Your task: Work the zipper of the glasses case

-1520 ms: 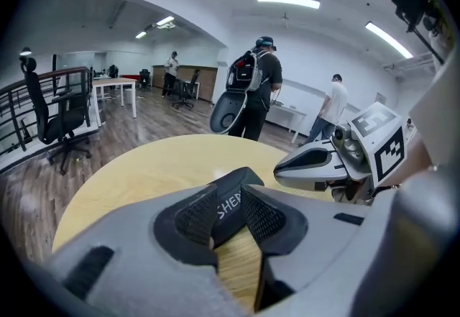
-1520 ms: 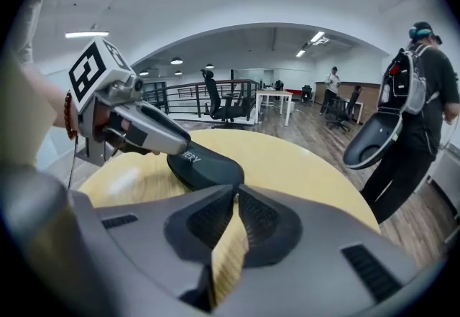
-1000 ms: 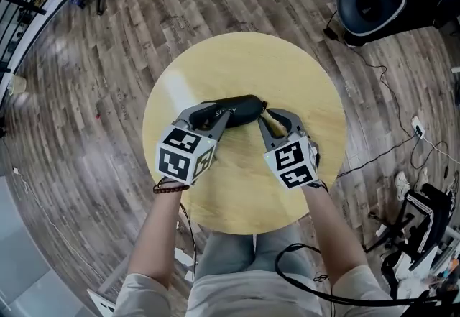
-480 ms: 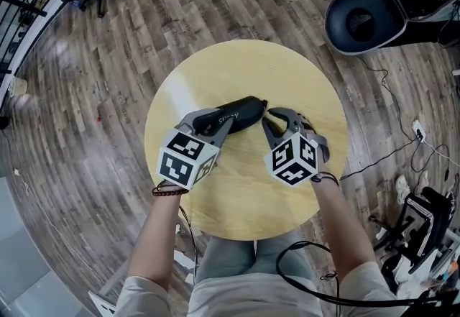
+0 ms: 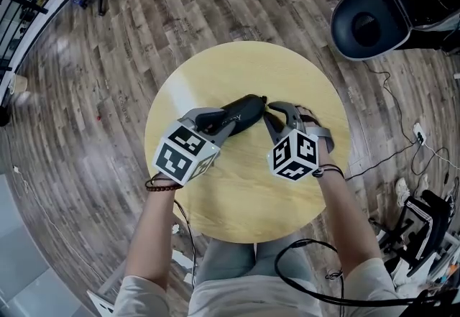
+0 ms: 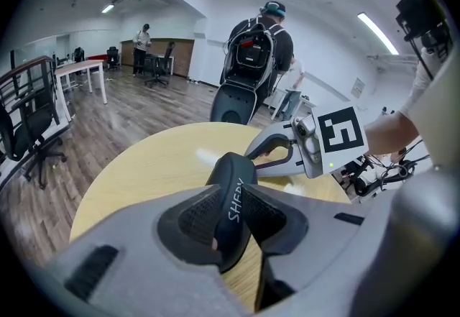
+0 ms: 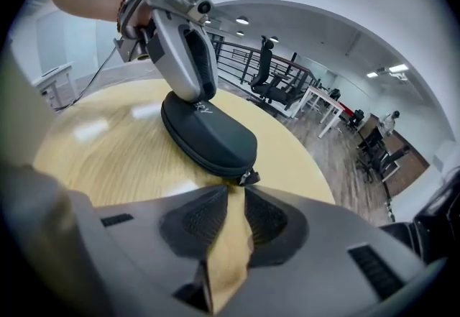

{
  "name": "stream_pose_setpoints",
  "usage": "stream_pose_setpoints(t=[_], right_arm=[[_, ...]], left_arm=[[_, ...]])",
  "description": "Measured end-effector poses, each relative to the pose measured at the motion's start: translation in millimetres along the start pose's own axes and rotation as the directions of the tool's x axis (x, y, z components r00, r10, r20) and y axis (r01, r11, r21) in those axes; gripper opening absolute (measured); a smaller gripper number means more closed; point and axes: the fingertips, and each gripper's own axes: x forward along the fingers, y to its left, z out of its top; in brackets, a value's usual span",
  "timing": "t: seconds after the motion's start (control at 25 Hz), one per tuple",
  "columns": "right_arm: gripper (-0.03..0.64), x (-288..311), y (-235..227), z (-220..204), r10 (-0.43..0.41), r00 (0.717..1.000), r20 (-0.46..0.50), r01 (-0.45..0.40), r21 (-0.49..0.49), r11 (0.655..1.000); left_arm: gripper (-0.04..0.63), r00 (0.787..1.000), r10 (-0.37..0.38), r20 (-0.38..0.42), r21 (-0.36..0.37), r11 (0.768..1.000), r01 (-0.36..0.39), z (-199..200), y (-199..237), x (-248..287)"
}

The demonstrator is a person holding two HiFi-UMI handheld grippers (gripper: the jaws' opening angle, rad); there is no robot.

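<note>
Round yellow wooden bench (image 5: 244,71) is carrying a black oval glasses case (image 5: 243,108). Left gripper (image 6: 231,211) fingers are clamping its end, just loosening a touch. Right gripper (image 7: 234,197) fingers are sitting slightly apart at the little zipper pull (image 7: 249,179).

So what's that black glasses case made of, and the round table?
The glasses case looks like a moulded shell in matte black fabric or foam; a zip seam runs round its edge. The table looks like pale, glossy wood: grain streaks, soft reflections.
</note>
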Motion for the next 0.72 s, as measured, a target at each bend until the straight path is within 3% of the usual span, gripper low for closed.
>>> stream_pose_setpoints(t=[0.32, 0.48, 0.52, 0.56, 0.72], right_arm=[[0.056, 4.6, -3.0, 2.8, 0.095, 0.995, 0.03, -0.091, -0.114, 0.989], [0.056, 7.2, -3.6, 5.0, 0.222, 0.975, 0.002, -0.219, -0.154, 0.964], [0.054, 8.1, -4.6, 5.5, 0.246, 0.969, -0.006, -0.244, -0.159, 0.957], [0.006, 8.6, -6.4, 5.4, 0.259, 0.966, -0.012, -0.258, -0.156, 0.953], [0.002, 4.9, -7.4, 1.8, 0.279, 0.96, -0.02, -0.279, -0.09, 0.956]], left_arm=[[0.089, 0.999, -0.039, -0.006, -0.016, 0.999, 0.039, 0.3, 3.1, 0.6], [0.089, 0.999, -0.04, -0.009, -0.011, 0.999, 0.04, 0.7, 4.0, 0.0], [0.089, 0.999, -0.037, -0.009, -0.009, 0.999, 0.037, 1.1, 4.6, 0.2], [0.089, 0.999, -0.033, -0.01, -0.007, 0.999, 0.033, 1.6, 4.9, 0.9], [0.089, 1.0, -0.021, -0.01, -0.002, 1.0, 0.021, 2.0, 3.9, 2.3]])
